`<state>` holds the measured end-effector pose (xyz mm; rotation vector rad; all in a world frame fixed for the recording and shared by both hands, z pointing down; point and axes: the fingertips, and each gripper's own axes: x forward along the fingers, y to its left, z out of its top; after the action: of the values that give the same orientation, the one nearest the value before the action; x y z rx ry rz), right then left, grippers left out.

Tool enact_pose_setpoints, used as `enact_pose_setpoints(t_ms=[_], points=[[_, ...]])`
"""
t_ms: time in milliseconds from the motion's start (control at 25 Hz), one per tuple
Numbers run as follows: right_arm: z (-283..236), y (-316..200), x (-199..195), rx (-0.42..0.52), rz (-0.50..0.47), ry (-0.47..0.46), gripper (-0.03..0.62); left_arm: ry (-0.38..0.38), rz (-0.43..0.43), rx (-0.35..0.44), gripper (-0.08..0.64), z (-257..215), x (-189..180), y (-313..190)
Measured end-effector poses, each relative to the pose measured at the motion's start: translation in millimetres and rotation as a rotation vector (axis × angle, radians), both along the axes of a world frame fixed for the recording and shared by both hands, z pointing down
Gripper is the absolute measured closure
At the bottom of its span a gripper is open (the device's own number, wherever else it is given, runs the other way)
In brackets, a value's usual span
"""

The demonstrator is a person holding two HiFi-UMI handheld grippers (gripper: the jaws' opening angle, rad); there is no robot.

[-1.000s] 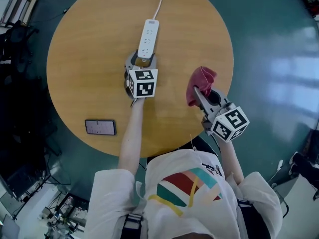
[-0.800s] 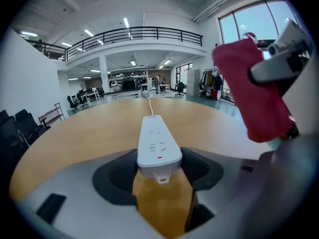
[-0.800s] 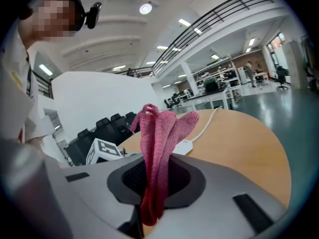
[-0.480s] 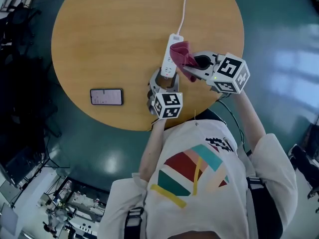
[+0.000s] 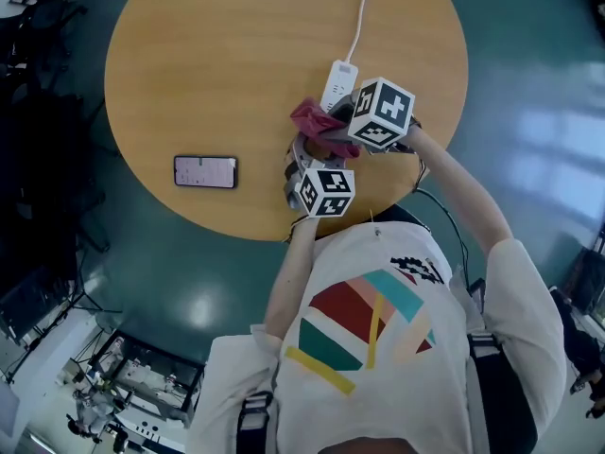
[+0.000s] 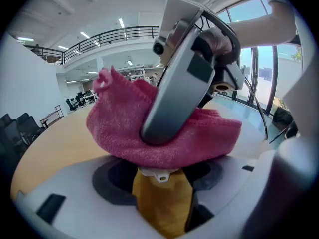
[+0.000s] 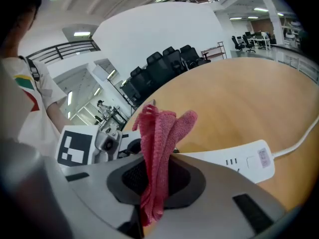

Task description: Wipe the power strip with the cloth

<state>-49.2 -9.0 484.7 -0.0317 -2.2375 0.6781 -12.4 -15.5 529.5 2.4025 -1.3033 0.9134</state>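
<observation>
A white power strip [image 5: 339,81] lies on the round wooden table [image 5: 217,64], its cable running to the far edge. My left gripper [image 5: 304,151] is shut on the strip's near end [image 6: 158,172]. A pink cloth [image 5: 316,121] is clamped in my right gripper [image 5: 337,127], which reaches in from the right and presses the cloth down on the strip just beyond the left jaws. In the left gripper view the cloth [image 6: 164,133] fills the middle under a grey finger [image 6: 182,78] of the right gripper. From the right gripper [image 7: 155,176], the cloth [image 7: 158,148] stands between its jaws and the strip [image 7: 234,159] runs right.
A dark phone [image 5: 205,171] lies flat near the table's front left edge. The strip's white cable [image 5: 360,17] crosses the far part of the table. Teal floor [image 5: 529,83] surrounds the table.
My right gripper has carried the cloth from the table's right side leftward onto the power strip. The left gripper has kept its hold on the strip's near end.
</observation>
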Motion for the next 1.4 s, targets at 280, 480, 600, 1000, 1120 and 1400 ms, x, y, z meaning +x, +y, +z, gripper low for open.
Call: enact_pose_setpoints(t_ms=[280,480,600,1000,1120,1400], points=[[22,-10,-4,0.113,-0.08,0.126,0.552,-0.004,0.0,0.003,0.242,5,-4,-1],[27,-17,1,0.201,-0.142,0.176,0.554,-0.004,0.0,0.003,0.242,8,-5,0],[23,-37,15,0.262,-0.157,0.221,0.552,-0.003,0.001,0.003,0.242,3,-2,0],[24,-122,70,0.411,-0.006,0.37,0.554,-0.005,0.01,0.003,0.242,7,-4,0],[23,-128,75,0.416,0.013,0.373,0.552,-0.005,0.013,0.003,0.242,5,-3,1],[22,-134,78,0.44,0.047,0.377,0.554,0.001,0.072,0.014,0.242,4,2,8]])
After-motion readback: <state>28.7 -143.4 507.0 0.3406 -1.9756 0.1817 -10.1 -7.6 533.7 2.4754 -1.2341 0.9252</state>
